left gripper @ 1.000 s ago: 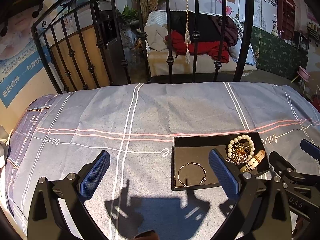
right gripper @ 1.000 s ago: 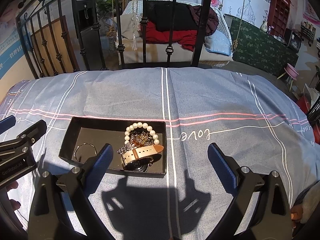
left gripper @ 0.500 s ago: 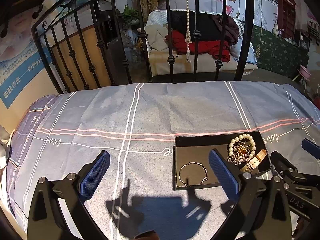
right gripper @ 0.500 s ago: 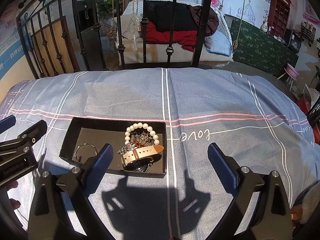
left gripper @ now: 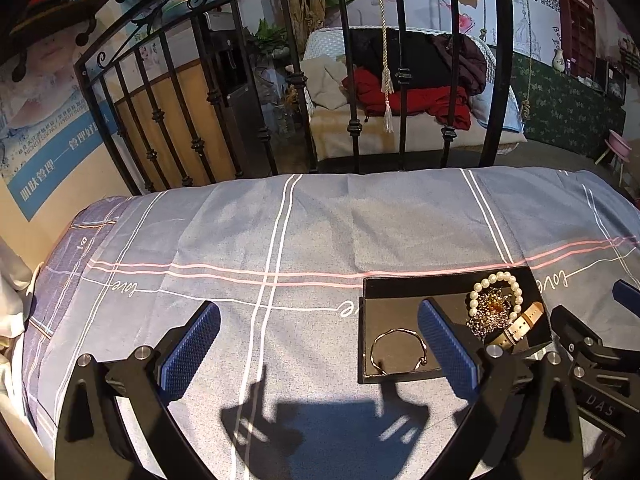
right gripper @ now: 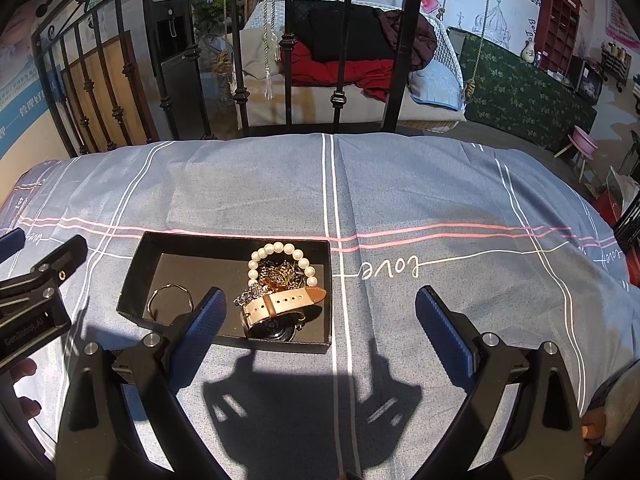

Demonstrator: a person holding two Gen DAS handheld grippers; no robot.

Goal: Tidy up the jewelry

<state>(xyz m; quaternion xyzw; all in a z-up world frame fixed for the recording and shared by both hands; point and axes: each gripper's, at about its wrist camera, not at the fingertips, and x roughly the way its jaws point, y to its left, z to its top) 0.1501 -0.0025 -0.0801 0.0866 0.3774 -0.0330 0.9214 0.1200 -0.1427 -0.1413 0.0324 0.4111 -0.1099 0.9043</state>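
Right wrist view, tool [right gripper: 320, 320] pad hiding tray [right gripper: 168, 240] corner, bangle [right gripper: 170, 300] partly.

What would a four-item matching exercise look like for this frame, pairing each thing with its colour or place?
Things:
1. bangle
2. pearl bracelet
3. watch
4. tray

Descriptions:
A. black, lies on the bedspread
B. tan strap, dark dial
C. thin metal, lies alone at the tray's left end
D. white beads ringing a sparkly amber piece

Pairs: 1-C, 2-D, 3-B, 4-A
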